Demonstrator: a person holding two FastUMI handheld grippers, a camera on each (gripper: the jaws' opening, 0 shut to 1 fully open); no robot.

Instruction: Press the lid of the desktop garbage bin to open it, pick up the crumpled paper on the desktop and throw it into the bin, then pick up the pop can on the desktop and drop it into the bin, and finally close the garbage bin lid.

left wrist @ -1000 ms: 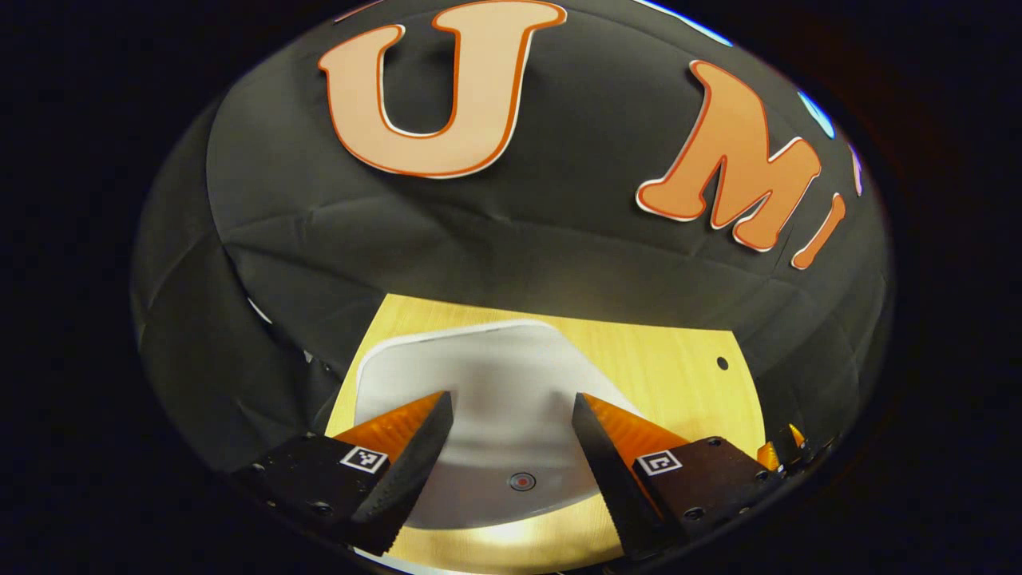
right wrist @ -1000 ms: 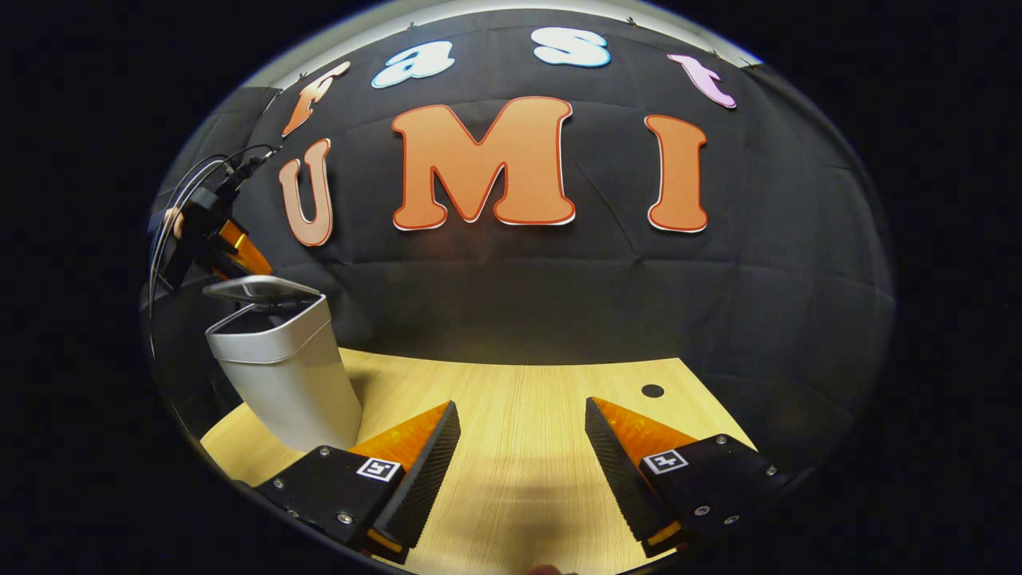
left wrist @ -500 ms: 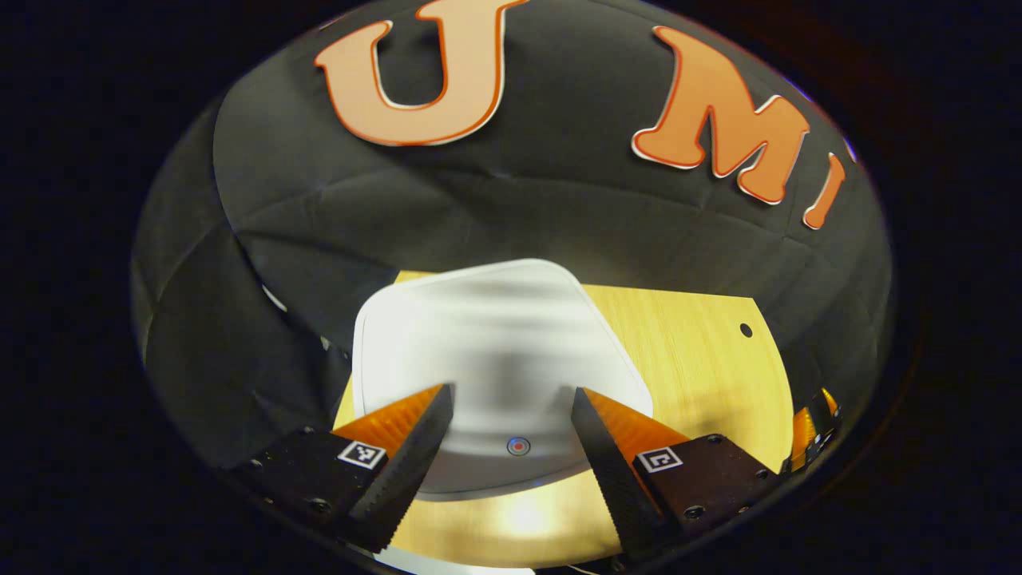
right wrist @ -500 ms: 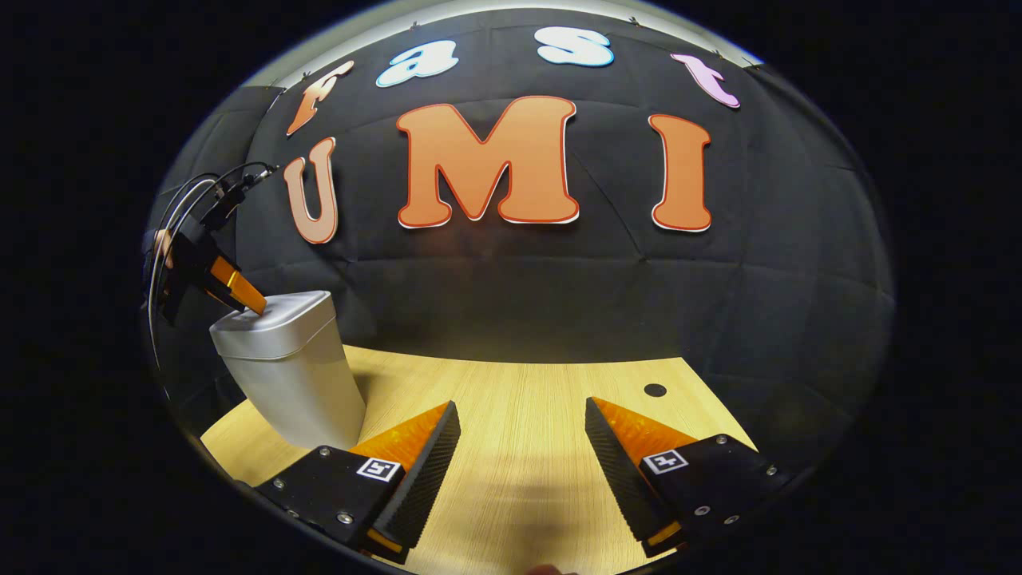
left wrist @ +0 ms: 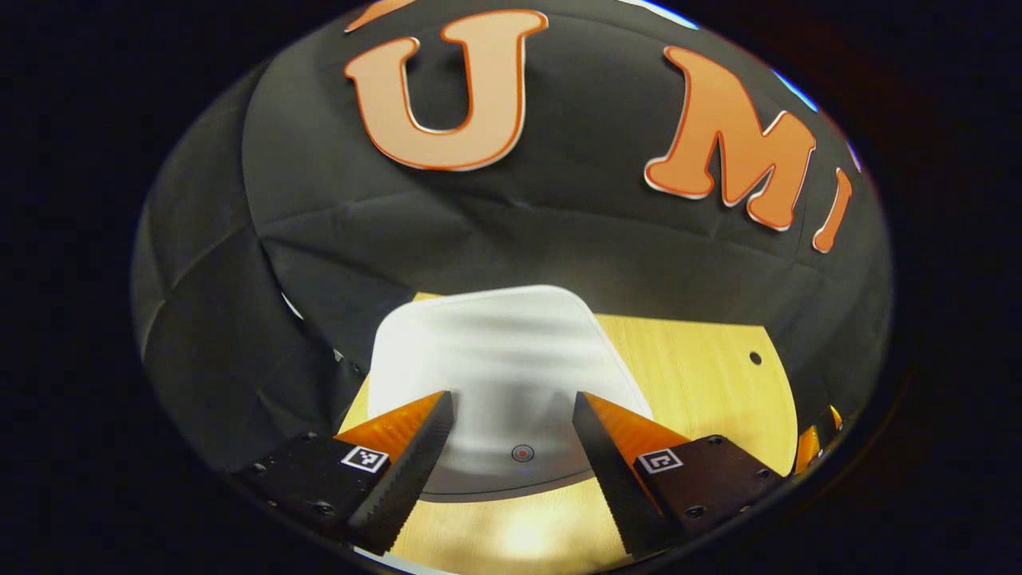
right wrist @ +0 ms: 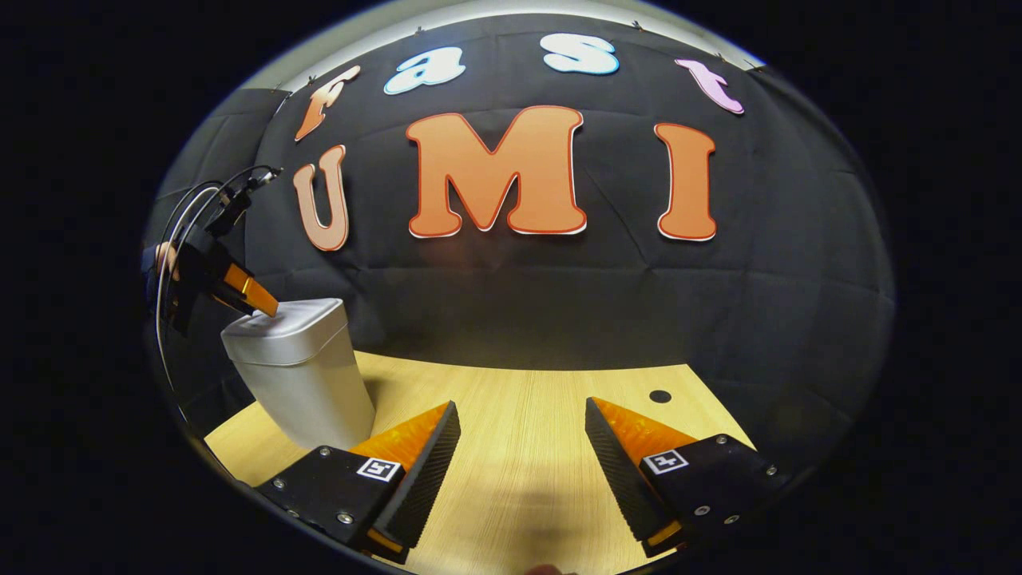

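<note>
Bin lid (right wrist: 283, 318), raised a second earlier, was pressed shut under left gripper (left wrist: 511, 435), both grippers' fingers open, empty; task looked finished.

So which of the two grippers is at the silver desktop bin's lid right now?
The left gripper: its fingertips sit at the closed lid of the silver bin. The right gripper hangs open over bare wooden desktop, apart from the bin.
</note>
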